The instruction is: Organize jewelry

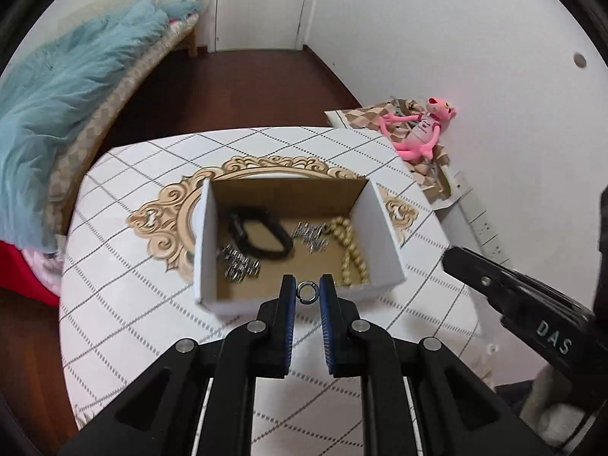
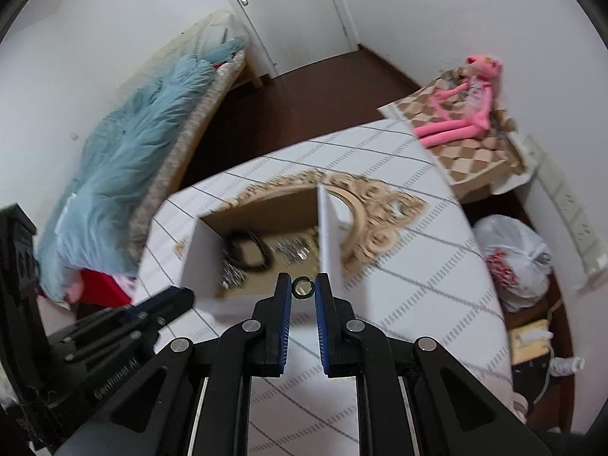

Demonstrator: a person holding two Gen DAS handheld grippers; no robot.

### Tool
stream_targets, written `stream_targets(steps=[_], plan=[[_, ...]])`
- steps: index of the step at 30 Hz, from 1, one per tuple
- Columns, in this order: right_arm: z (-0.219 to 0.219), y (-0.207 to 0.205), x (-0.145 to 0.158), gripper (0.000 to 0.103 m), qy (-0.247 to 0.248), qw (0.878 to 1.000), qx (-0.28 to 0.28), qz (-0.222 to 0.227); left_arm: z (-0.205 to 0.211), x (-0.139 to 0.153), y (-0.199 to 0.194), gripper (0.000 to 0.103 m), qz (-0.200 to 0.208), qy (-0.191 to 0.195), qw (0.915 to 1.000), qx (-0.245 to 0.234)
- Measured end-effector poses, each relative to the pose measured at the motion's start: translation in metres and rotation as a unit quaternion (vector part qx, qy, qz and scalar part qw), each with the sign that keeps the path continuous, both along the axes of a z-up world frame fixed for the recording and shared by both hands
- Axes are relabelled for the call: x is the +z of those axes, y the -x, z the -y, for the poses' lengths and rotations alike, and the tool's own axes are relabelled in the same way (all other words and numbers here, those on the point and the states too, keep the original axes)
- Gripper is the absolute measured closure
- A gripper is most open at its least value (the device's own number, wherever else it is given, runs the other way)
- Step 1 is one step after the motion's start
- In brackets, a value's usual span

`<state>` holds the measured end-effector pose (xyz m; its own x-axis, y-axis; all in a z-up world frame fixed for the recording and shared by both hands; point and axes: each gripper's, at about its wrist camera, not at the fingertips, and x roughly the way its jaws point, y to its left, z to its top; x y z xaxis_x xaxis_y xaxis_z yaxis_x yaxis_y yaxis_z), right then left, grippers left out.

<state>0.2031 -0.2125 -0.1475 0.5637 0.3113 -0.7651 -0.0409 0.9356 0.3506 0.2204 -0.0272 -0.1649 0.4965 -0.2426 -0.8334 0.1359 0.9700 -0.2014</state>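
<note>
Your left hand-held gripper pinches a small silver ring at frame ctr, over the near wall of the open box on the tabletop. Your right hand-held gripper clamps a dark ring, lower ctr, by the box's near edge.

left wrist view: mounted behind the left tool, looking forward and down along its fingers, close over the near edge of the open box on the worktop; right tool enters at its right edge. right wrist view: same mounting behind the right tool, tilted, set further right, close to the box; left tool at lower left. shared: box, worktop, carved frame, bed, door, pink toy.
</note>
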Motion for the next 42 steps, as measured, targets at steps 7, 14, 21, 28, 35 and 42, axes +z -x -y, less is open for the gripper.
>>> stream_targets(steps=[7,14,21,28,35,42], plan=[[-0.018,-0.075,-0.017,0.090,-0.025,0.995,0.044,-0.082,-0.007,-0.011,-0.057,0.093,-0.059,0.020,0.9980,0.000],[-0.030,-0.105,-0.035,0.067,-0.021,0.987,0.068,-0.147,-0.019,-0.014,-0.077,0.053,-0.074,0.001,0.9970,0.023],[-0.023,-0.103,-0.030,0.053,-0.013,0.989,0.052,-0.136,-0.039,-0.009,-0.074,0.030,-0.062,-0.015,0.9964,0.056],[-0.021,-0.087,-0.019,0.046,0.066,0.992,0.026,-0.104,-0.056,-0.008,-0.056,0.011,-0.042,-0.078,0.9915,0.095],[-0.040,-0.059,-0.020,0.002,0.203,0.976,0.012,-0.083,-0.056,-0.010,-0.030,0.000,-0.016,-0.142,0.9829,0.115],[-0.040,-0.029,-0.002,0.002,0.210,0.976,-0.006,-0.062,-0.054,0.004,-0.006,0.000,-0.012,-0.138,0.9825,0.124]])
